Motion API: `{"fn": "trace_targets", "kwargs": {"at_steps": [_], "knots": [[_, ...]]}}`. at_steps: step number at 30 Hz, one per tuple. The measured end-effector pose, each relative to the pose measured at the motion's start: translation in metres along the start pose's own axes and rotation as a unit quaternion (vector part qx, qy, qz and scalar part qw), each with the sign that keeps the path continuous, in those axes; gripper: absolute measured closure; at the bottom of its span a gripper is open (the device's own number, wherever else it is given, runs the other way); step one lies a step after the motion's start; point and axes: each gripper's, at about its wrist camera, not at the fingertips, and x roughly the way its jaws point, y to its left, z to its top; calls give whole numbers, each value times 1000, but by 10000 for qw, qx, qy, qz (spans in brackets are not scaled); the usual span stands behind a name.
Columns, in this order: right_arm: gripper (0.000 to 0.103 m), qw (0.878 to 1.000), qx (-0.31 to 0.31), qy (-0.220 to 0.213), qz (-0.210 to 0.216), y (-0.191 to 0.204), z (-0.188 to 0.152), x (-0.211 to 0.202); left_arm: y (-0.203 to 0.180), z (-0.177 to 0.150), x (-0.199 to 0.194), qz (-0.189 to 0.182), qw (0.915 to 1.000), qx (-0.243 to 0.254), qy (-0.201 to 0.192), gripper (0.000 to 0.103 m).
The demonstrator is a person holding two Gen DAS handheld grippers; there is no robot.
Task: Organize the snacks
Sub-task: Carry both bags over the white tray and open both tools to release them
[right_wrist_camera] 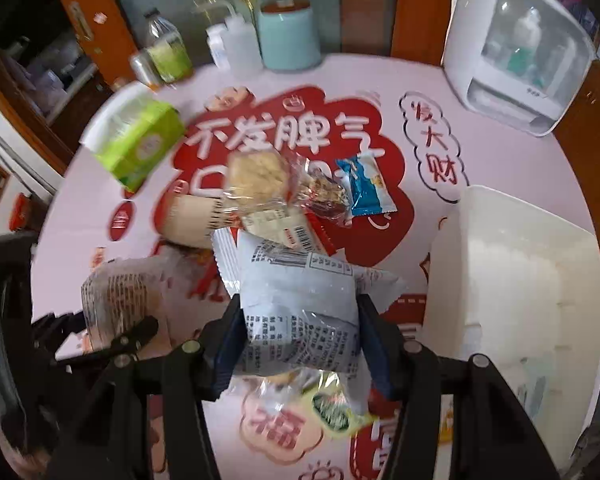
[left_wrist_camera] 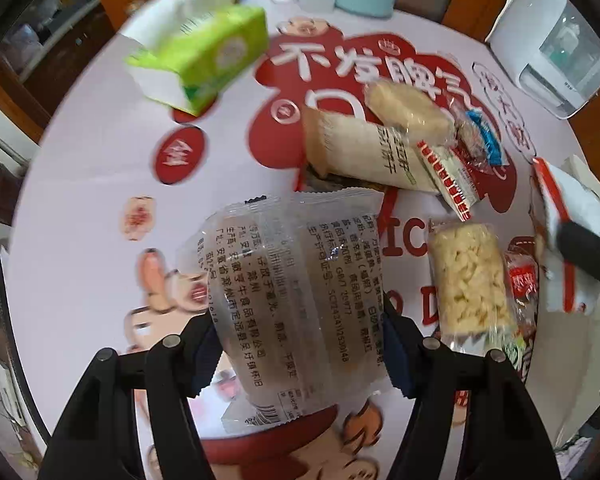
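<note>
Now left hand-held gripper (left_wrist_camera: 300, 344) clamps clear packet (left_wrist_camera: 292, 280); right hand-held gripper (right_wrist_camera: 300, 336) clamps grey packet (right_wrist_camera: 300, 304); print illegible.

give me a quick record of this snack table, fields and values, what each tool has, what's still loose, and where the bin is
left tool: shut on a clear printed packet, lifted over the table
right tool: shut on a grey-white packet
loose snacks: pile mid-table, including a blue sachet and a beige biscuit pack
white bin: at the table's right edge beside the right tool; contents unclear
tissue pack: green, far left of the pile
tablecloth: pink with red print
</note>
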Motion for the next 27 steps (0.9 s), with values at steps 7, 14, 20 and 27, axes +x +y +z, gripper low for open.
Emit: {"fn": "trace_targets", "kwargs": {"at_steps": [7,14,20,27], "knots": [[48,9978,112,-610,236,-11,-39,-70,-2,-7,-72,-46,9985,80,-532,37],[48,9886,295,-1476,-11,-37,-73,-145,-67,-3,-137,-389,9912,639,-1090,37],[48,9791,485,-1956,-278,-72,-88,-182,-155,1,-174,-764,9782,1268,-1454,36],[48,9688,893,-2220,-650,-129,-102,-200,-245,7,-176,-1007,9680,1756,-1481,36]]}}
